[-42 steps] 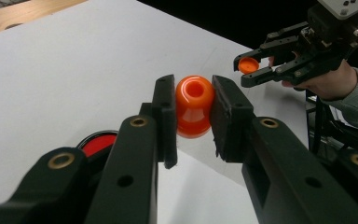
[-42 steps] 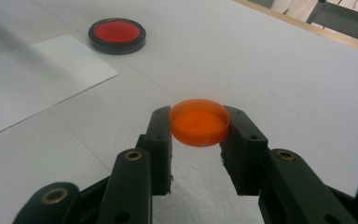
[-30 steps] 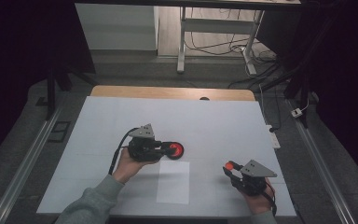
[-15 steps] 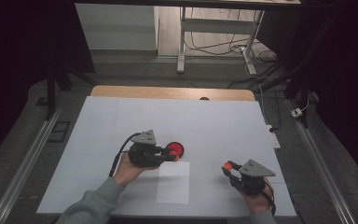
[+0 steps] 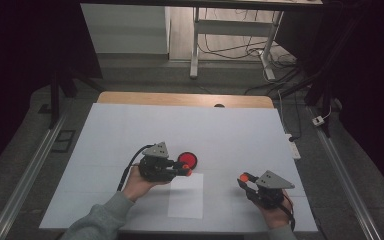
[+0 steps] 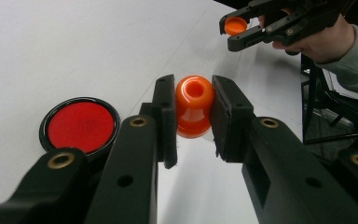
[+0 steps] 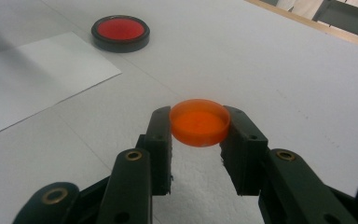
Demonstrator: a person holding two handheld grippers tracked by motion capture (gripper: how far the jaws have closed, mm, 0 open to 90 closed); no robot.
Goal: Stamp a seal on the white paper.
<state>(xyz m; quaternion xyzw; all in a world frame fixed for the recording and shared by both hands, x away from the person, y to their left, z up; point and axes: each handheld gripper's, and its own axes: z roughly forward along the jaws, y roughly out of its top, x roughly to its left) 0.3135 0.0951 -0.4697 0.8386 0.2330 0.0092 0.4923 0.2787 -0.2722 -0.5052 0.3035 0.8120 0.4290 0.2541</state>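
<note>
Up close, we see a glossy orange bottle (image 6: 194,107) with a round open mouth, clamped between the jaws of our left hand-held gripper (image 6: 193,116), lying level above the counter (image 5: 130,130) beside a red disc in a black rim (image 6: 80,125). Our right hand-held gripper (image 7: 199,135) pinches a flat orange cap (image 7: 199,122), held low near the counter's front right, well apart from the bottle.

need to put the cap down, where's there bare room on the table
Free: the wide far half of the mat beyond the red dish, and the stretch between the paper and the right gripper holding the cap. Crowded: around the dish, where the left gripper holds the orange bottle.
</note>
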